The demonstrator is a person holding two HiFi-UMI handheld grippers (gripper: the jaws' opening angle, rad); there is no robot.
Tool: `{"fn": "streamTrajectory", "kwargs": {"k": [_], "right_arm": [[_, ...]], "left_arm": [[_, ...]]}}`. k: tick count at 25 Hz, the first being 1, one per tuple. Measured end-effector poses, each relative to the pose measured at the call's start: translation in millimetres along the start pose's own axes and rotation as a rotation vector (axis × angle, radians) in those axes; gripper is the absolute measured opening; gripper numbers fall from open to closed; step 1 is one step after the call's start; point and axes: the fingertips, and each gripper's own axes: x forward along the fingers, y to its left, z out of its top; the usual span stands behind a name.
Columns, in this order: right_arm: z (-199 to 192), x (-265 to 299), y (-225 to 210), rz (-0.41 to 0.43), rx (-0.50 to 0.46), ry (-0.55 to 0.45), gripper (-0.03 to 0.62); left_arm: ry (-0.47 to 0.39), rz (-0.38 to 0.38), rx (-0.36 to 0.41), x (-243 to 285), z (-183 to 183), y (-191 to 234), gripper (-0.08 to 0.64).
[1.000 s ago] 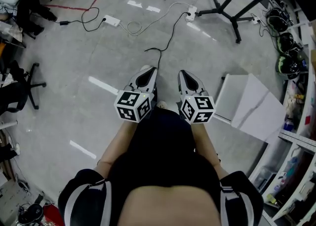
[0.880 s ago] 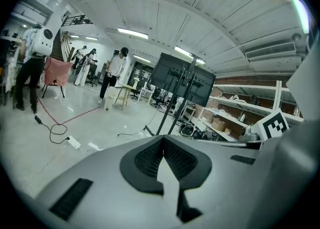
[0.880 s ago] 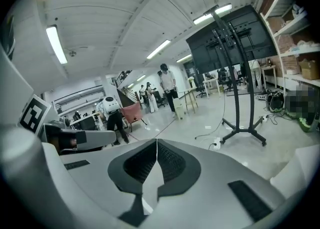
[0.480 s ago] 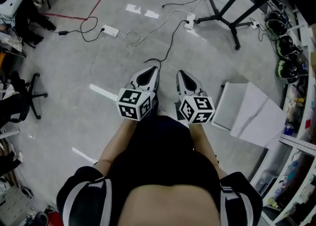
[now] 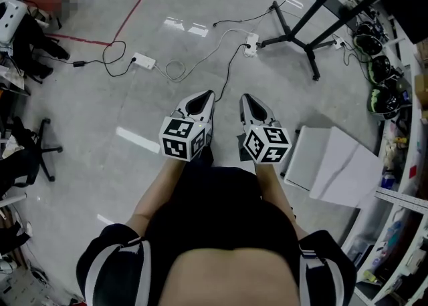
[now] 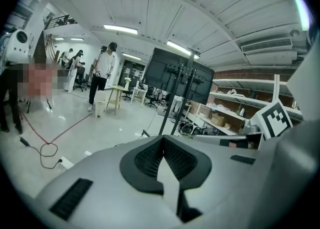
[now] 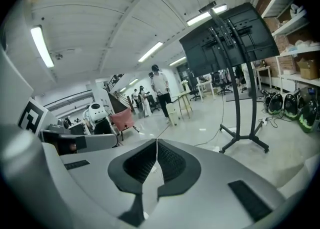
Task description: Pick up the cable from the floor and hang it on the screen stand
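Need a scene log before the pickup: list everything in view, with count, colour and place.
cable: 1, black, floor centre, just ahead of the person
stand: 1, black, floor upper right
screen: 1, black, on the stand
strips: 2, white, floor; one upper left, one by the stand's foot
line: 1, red, floor upper left
chair: 1, black, left edge
panels: white, stacked on floor at right; count unclear
helmets: several, black and green, right-side shelf
left gripper: 1, grey with black pads, centre, shut, empty
right gripper: 1, same colours, beside it, shut, empty
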Motion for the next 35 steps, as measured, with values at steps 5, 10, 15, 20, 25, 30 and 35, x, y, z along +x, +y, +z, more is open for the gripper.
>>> {"fn": "streamTrajectory", "kwargs": {"k": [5, 10, 15, 20, 25, 30, 35], "right_arm": [[4, 27, 3, -0.012, 0.033, 0.014, 0.025], [6, 58, 10, -0.017, 0.035, 0.034, 0.025], [18, 81, 9, -0.021, 0.039, 0.000, 0.025], [23, 93, 8, -0.024, 0.043, -0.016, 0.025], [24, 99, -1, -0.043, 0.061, -0.007, 0.025], [25, 111, -16, -0.060, 0.085, 0.007, 0.025], [34, 137, -27, -0.038, 0.090, 0.021, 0.025]], "left_arm": [[-0.011, -0.006, 0.000, 15, 18, 27, 0.008], [0.001, -0.026, -0.002, 28, 24, 48, 0.008], [0.005, -0.051, 0.015, 41, 33, 66, 0.008], [0.012, -0.050, 0.000, 45, 34, 81, 0.008], [0.035, -0.062, -0.017, 53, 30, 85, 0.008], [0.041, -0.057, -0.014, 62, 35, 92, 0.008], [0.051, -0.020, -0.036, 81, 39, 109, 0.008]]}}
